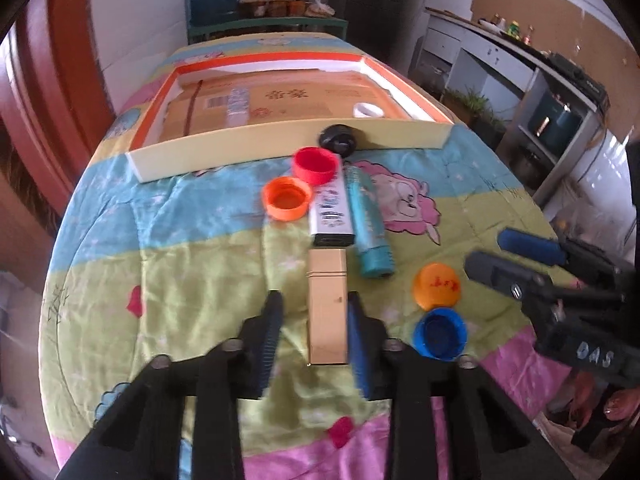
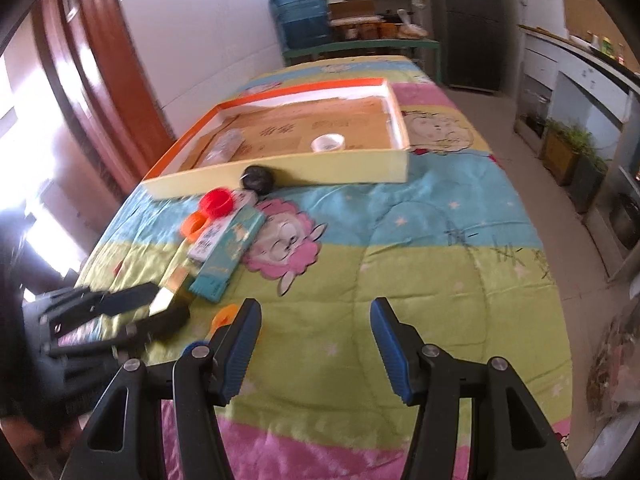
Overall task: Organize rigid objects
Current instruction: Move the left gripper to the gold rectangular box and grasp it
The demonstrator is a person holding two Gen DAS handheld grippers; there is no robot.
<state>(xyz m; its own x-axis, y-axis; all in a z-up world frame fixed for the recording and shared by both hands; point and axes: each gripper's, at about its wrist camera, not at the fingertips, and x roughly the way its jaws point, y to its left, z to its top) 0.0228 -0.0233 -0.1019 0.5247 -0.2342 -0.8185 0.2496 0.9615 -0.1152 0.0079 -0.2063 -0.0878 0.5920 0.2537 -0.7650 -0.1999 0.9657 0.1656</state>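
Observation:
A gold box [image 1: 327, 304] lies on the quilt between the fingers of my left gripper [image 1: 316, 300], which is open around it; the right finger is close to its side. Ahead lie a white patterned box [image 1: 331, 212], a teal tube [image 1: 368, 224], a red cap [image 1: 315, 164], an orange ring cap [image 1: 286, 198], a black cap [image 1: 338, 139], an orange lid [image 1: 437, 285] and a blue cap [image 1: 439, 332]. My right gripper [image 2: 316, 312] is open and empty over bare quilt; it also shows in the left wrist view [image 1: 508, 256].
A shallow orange-rimmed tray [image 1: 280, 142] with a cardboard floor stands beyond the items and holds a white tape roll [image 1: 367, 110] and a clear packet [image 1: 237, 105]. A kitchen counter [image 1: 500, 36] lies to the right, shelves and a water jug [image 2: 305, 14] behind.

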